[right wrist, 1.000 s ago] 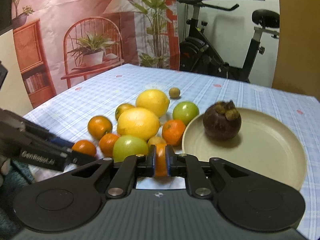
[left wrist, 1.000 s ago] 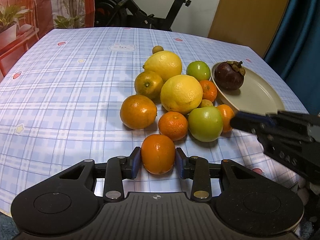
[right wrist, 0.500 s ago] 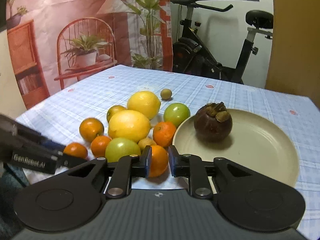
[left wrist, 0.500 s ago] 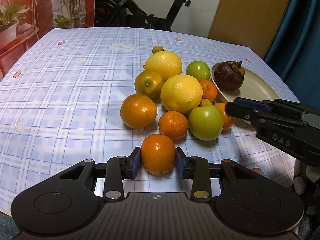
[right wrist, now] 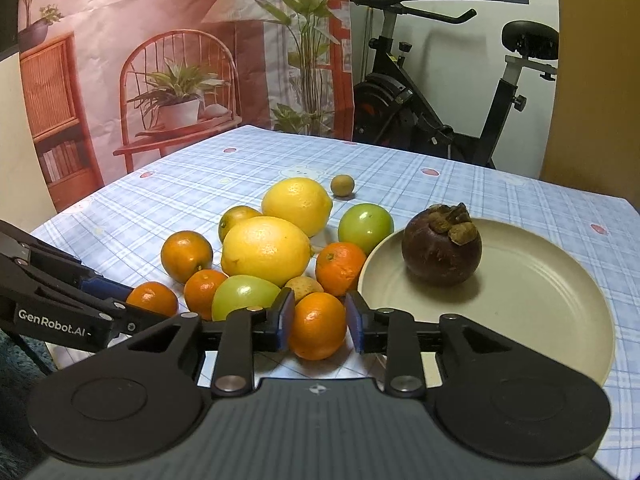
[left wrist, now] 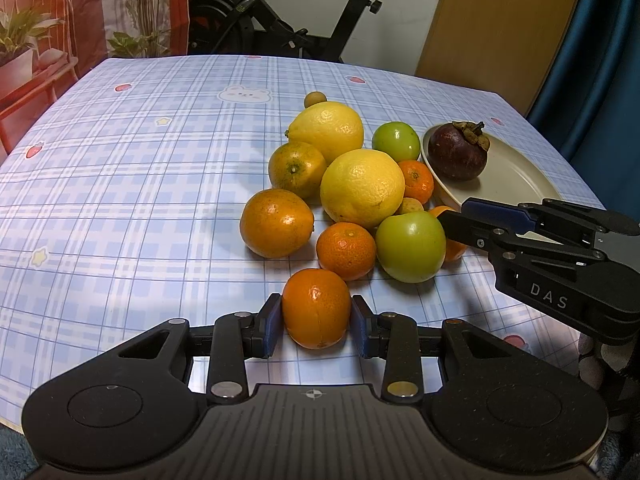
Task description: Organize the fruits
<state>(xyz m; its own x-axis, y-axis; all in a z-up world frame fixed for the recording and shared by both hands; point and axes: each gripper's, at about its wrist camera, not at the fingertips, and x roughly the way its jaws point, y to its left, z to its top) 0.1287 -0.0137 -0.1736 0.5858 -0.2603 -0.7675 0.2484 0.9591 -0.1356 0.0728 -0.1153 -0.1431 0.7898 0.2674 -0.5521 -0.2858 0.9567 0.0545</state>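
The left claw (left wrist: 316, 322) pinches a small, round, glossy orange mandarin (left wrist: 316, 307) at the near edge of the fruit pile on the blue-checked counter (left wrist: 140, 200). The right claw (right wrist: 319, 322) is opening, its blue pads just clear of another smooth orange mandarin (right wrist: 318, 325) sitting beside the cream round plate (right wrist: 520, 300).

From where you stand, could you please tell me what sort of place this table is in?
Most likely a room in a home, perhaps used for recording. An exercise bike stands behind the table, which wears a checked cloth with cartoon bears, and a printed backdrop of a chair and plants hangs on the wall.
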